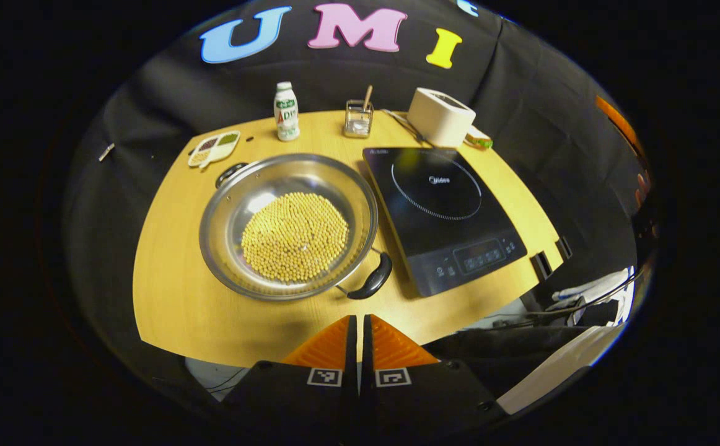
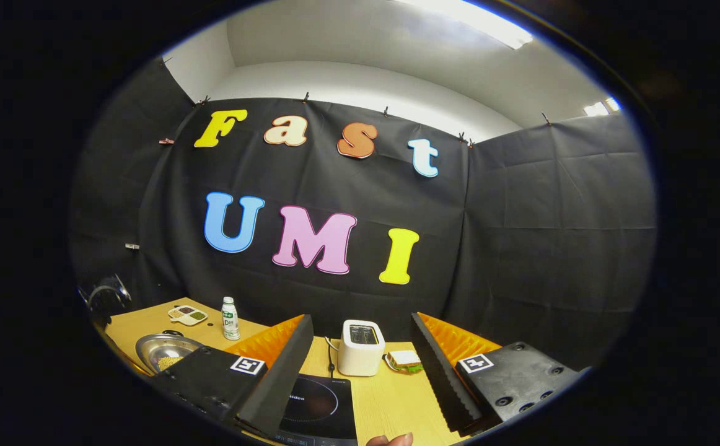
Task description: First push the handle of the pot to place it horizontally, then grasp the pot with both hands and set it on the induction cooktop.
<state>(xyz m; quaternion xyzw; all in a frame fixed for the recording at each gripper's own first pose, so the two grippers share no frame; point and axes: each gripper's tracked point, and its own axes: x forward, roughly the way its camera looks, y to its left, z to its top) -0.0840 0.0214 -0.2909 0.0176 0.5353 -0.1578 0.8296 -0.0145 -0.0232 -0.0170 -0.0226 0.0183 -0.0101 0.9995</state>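
Observation:
A wide steel pot (image 1: 289, 226) full of yellow beans sits on the wooden table (image 1: 168, 285), left of the black induction cooktop (image 1: 443, 214). One black handle (image 1: 372, 277) points toward me at the pot's near right; the other handle (image 1: 231, 173) sits at its far left. My left gripper (image 1: 358, 328) hangs shut above the table's near edge, just short of the near handle. My right gripper (image 2: 360, 347) stands open and raised, above the cooktop (image 2: 316, 406), with the pot (image 2: 163, 351) low at its left.
Along the table's back stand a white bottle (image 1: 286, 111), a divided dish (image 1: 213, 148), a small wire holder (image 1: 358, 118), a white toaster (image 1: 440, 116) and a sandwich (image 2: 404, 361). A fingertip (image 2: 391, 440) shows at the bottom of the right gripper view.

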